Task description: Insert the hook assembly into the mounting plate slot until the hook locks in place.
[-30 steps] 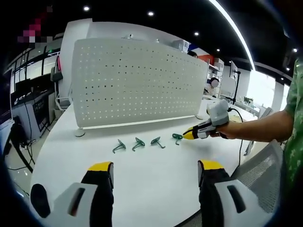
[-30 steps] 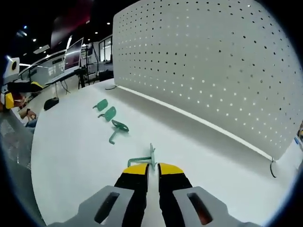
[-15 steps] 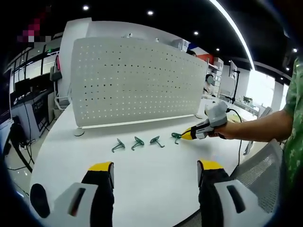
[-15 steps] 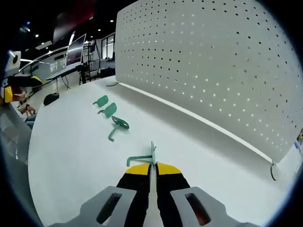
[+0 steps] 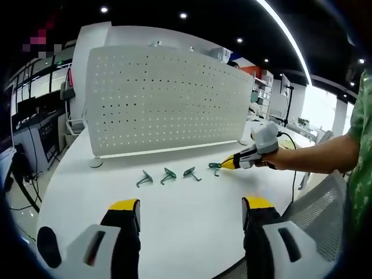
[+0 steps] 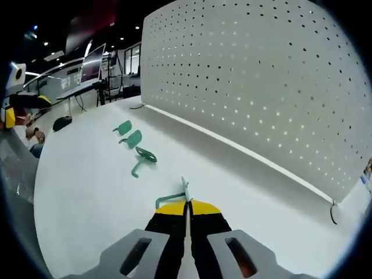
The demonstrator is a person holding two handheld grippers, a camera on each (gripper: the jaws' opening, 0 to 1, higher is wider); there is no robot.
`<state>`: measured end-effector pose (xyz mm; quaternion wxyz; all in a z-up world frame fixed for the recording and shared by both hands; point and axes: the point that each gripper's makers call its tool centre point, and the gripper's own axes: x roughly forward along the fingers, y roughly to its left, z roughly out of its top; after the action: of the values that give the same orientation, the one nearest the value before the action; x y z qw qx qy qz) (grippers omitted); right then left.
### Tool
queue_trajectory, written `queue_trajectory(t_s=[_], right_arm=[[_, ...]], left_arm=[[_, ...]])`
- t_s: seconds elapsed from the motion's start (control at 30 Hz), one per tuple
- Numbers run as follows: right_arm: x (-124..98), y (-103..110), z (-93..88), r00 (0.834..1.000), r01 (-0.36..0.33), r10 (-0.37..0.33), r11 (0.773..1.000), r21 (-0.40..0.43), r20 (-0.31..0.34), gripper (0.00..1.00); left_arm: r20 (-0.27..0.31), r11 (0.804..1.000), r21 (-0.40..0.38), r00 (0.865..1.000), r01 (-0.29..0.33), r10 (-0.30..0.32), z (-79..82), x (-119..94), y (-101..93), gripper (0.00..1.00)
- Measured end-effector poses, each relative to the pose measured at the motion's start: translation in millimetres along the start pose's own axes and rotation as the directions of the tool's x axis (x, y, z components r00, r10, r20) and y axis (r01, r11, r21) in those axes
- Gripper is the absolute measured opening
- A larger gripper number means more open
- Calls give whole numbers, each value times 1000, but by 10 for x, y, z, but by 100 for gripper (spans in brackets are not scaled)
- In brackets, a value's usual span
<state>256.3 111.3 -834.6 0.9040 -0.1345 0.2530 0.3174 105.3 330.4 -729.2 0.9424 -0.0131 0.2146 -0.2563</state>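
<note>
A white perforated mounting plate (image 5: 165, 104) (image 6: 256, 87) stands upright on the white table (image 5: 186, 215). Three green hooks (image 5: 168, 175) (image 6: 135, 139) lie in a row in front of it. A fourth green hook (image 6: 176, 195) (image 5: 216, 167) is pinched between the yellow fingertips of my right gripper (image 6: 187, 204) (image 5: 231, 163), which is shut on it just above the table. My left gripper (image 5: 190, 204) hangs open over the near table, with nothing between its fingers.
A person's arm (image 5: 319, 157) in a green sleeve holds the right gripper. A grey mesh chair (image 5: 325, 209) sits at the table's right edge. Desks and monitors (image 5: 35, 122) stand beyond the table's left edge. A black cable (image 6: 334, 209) lies by the plate's foot.
My right gripper's fingers have drawn together on the green hook and lifted it slightly off the table. The left gripper has not moved.
</note>
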Motion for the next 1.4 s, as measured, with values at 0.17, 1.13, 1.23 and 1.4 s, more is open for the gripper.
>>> queue_trajectory(t_s=[0.17,1.13,1.23,1.4], right_arm=[[-21,-7,42,1000,5,-5,1000,12,10,0],[-9,-61,-57,1000,29,-29,1000,1,-7,4],[1,-61,-56,1000,29,-29,1000,-3,-10,4],[25,-75,-78,999,38,-38,999,-9,-18,2]], left_arm=[[1,1000,0,1000,1,-1,4,1,0,73],[-10,1000,3,1000,8,-8,-17,13,-16,72],[-8,1000,2,1000,8,-8,-15,12,-17,72],[-8,1000,1,1000,8,-8,-16,13,-18,72]])
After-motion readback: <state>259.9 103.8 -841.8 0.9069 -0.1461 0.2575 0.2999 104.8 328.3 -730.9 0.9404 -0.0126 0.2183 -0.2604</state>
